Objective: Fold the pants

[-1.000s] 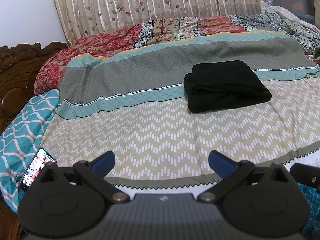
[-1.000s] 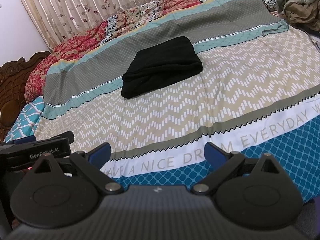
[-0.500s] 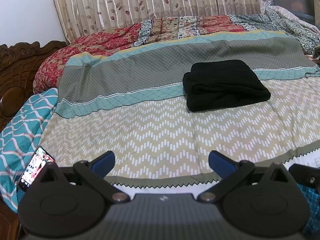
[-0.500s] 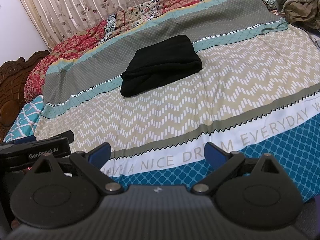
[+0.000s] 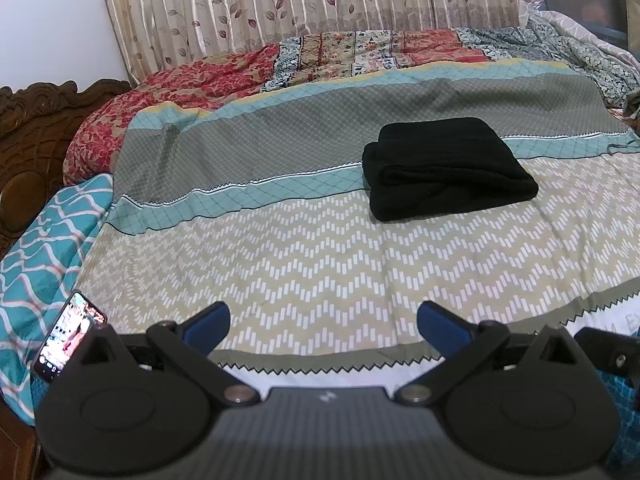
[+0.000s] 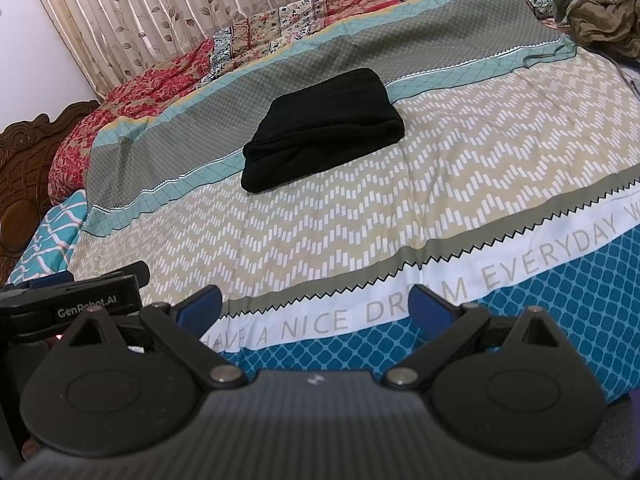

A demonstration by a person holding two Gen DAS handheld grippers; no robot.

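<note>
The pants (image 5: 448, 168) lie folded on the bed (image 5: 320, 248), so both grippers (image 5: 322, 320) (image 6: 316, 308) hang back released, likely finished

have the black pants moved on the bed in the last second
No. The folded black pants still straddle the same teal stripe of the bedspread; only the cameras drifted slightly.

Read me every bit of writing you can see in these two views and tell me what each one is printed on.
"HAVE A NICE DREAM EVERYDAY W", cut off at the frame edge: white band of the bedsheet.
"GenRobot.AI": black body of the left gripper, seen in the right wrist view.
Phone screen at the bed's edge: lit, but too small and blurred to read.
</note>
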